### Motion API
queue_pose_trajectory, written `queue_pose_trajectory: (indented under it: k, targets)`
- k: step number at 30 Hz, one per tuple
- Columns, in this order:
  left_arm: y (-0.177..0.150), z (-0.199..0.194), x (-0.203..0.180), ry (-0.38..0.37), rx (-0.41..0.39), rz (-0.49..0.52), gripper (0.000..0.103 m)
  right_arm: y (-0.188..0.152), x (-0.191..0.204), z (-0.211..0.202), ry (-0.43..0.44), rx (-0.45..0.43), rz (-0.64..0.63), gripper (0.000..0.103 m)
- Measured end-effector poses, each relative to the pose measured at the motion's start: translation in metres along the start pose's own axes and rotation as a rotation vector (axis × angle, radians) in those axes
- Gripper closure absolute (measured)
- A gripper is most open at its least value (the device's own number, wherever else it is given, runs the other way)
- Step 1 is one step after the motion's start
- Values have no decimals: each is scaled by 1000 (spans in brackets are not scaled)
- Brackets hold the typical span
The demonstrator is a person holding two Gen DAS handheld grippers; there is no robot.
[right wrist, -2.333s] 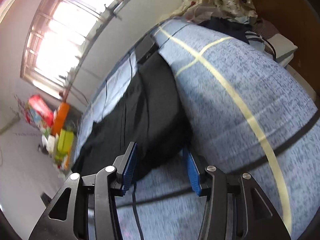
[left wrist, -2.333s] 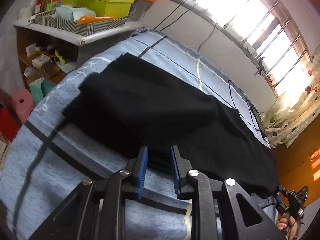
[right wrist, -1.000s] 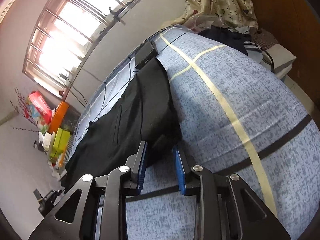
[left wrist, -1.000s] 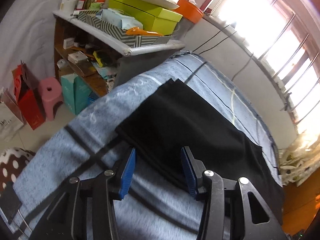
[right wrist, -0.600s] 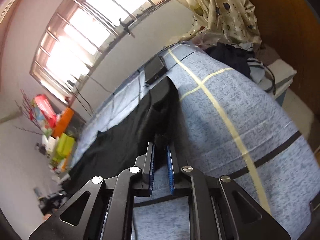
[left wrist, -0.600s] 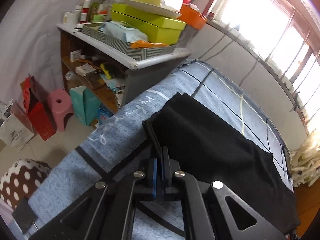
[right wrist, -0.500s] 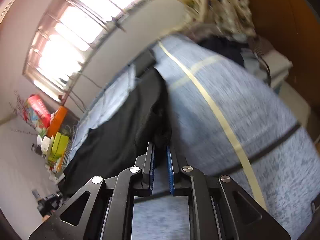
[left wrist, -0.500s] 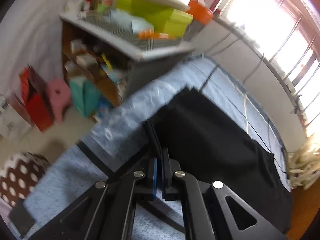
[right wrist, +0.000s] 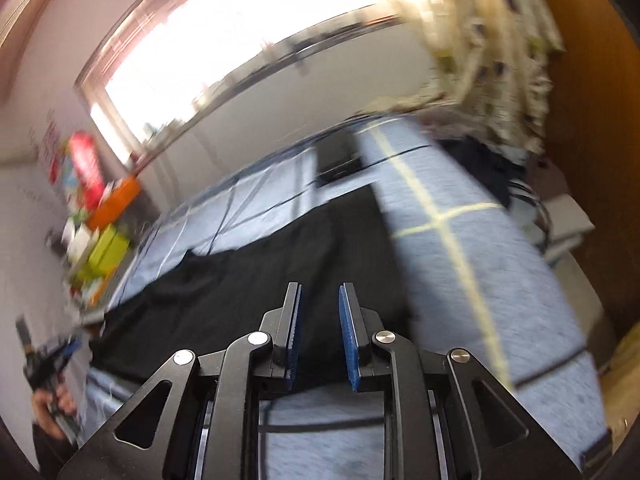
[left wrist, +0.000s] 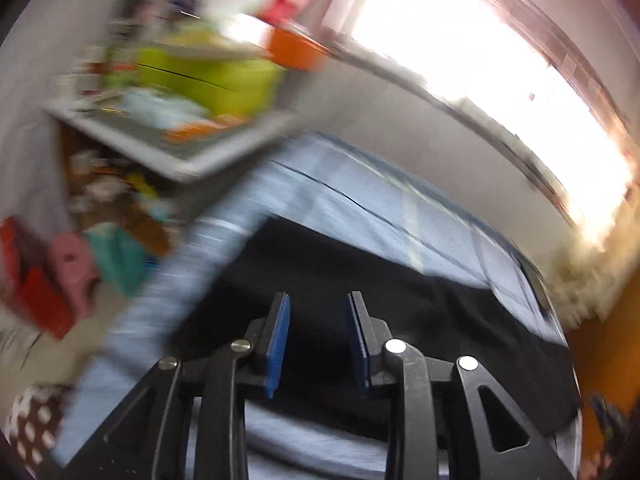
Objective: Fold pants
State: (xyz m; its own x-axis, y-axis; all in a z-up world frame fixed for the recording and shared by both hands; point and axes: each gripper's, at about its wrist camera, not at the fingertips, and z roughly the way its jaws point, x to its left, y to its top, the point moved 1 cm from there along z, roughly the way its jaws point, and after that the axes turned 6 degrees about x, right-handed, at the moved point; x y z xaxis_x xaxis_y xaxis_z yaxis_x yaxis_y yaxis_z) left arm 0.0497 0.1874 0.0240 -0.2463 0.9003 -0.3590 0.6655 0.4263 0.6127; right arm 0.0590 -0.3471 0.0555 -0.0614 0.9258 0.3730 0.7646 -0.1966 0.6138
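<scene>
Black pants [left wrist: 440,304] lie stretched lengthwise across a blue-grey bed [left wrist: 360,200]. My left gripper [left wrist: 318,298] hovers over their left end, its blue pads apart and opening, with no cloth pressed between them. In the right wrist view the pants [right wrist: 240,288] run off to the left, and my right gripper [right wrist: 320,288] stands over their right end, jaws also opening and free of the cloth. The left gripper [right wrist: 52,356] shows at the far left in a hand. Both views are motion-blurred.
A cluttered shelf with green boxes [left wrist: 208,76] stands past the bed's left end, with a pink stool [left wrist: 70,260] below. A black flat device [right wrist: 338,156], a dark clothes pile [right wrist: 480,160] and a curtain [right wrist: 500,60] sit at the right end.
Both grippers closed on the pants' near edge about half a second ago. Now their jaws have parted, the cloth is released, and both have risen and rolled.
</scene>
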Motion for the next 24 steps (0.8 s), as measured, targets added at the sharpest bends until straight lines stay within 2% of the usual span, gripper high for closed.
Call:
queue_pose_trajectory:
  k: [1,4,6,10,13,15,19,20,22,24]
  targets:
    - [0,13,-7,-18,43,29,72,0,6,9,-8,21,-21,83]
    - [-2,49,-15,86,149,59,73,0,16,34,-35,69,-90,83]
    - [-2,47,-9,101,126,40,72,-4,8,49,-128,117,-91,83]
    - [-5,36,1,166,118,32,72,-7,-5,44,-84,111,-54,83]
    - [-2,32,-1,226,99,38,73,-2,8,36,-193,66,-128,83]
    - [-1,31,-7,189,80,53,73,5,14,36,-184,43,-158,75]
    - [2,44,-34,166,66,158,72,20,17,49,-190,45,-185,74]
    - [3,52,-37,169,82,169,72,22,16,54,-192,50,-195,74]
    - [4,67,-36,210,126,167,72,27,8,69,-257,80,-200,74]
    - [4,67,-34,204,111,176,70,31,-2,73,-245,93,-178,74]
